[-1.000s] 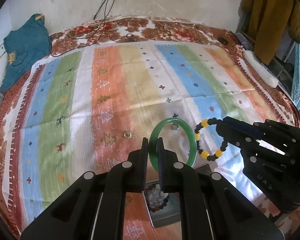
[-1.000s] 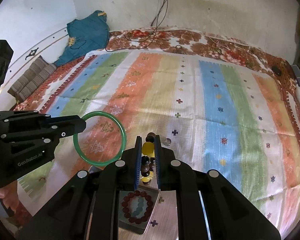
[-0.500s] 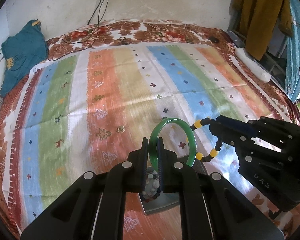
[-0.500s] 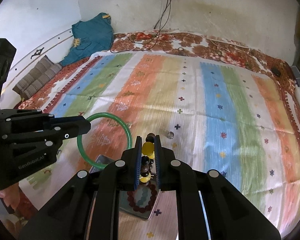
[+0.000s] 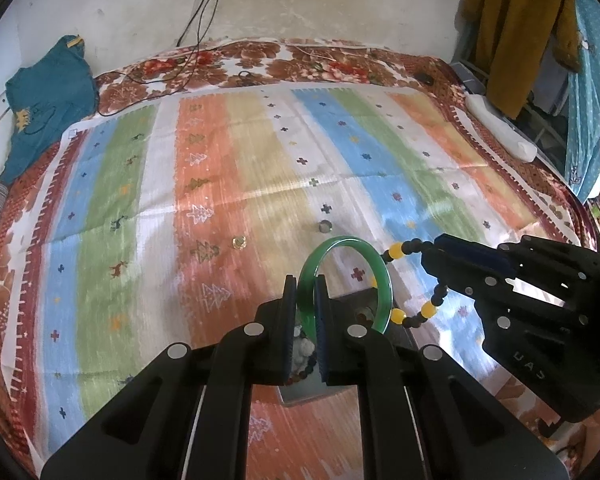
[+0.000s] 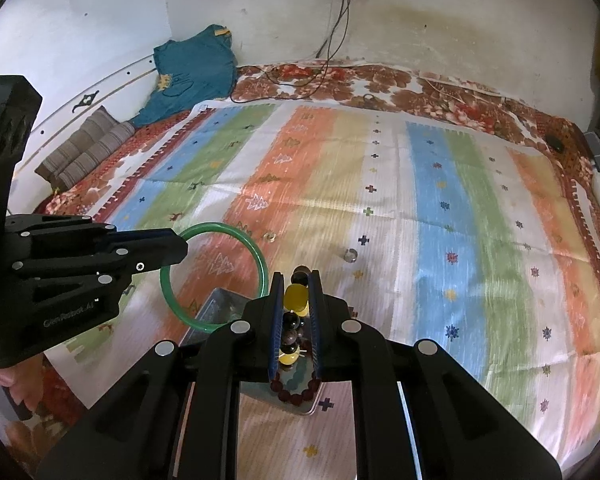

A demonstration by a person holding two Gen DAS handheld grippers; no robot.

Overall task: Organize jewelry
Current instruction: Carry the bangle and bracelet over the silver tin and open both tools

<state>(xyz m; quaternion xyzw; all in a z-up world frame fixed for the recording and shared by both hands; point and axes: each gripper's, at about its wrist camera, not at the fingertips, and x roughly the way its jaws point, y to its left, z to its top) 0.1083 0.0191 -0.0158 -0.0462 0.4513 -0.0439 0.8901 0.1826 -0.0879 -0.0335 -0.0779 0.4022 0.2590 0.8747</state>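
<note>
My green bangle [image 5: 382, 280] stands on its edge, pinched tight in my left tongs [image 5: 305, 312]. The metal tray [image 6: 216, 304] sits right under it, just below and a bit nearer to me. My right tongs [image 6: 296, 320] squeeze the bead bracelet [image 6: 294, 300], and it hangs over the same tray. I think both must go straight down, and the left one looks closer to me

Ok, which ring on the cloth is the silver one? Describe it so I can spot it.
Start at the striped cloth, then the held green bangle. Just beyond its top lies the silver ring, on the white stripe; the gold ring sits further left, on the orange stripe.
</note>
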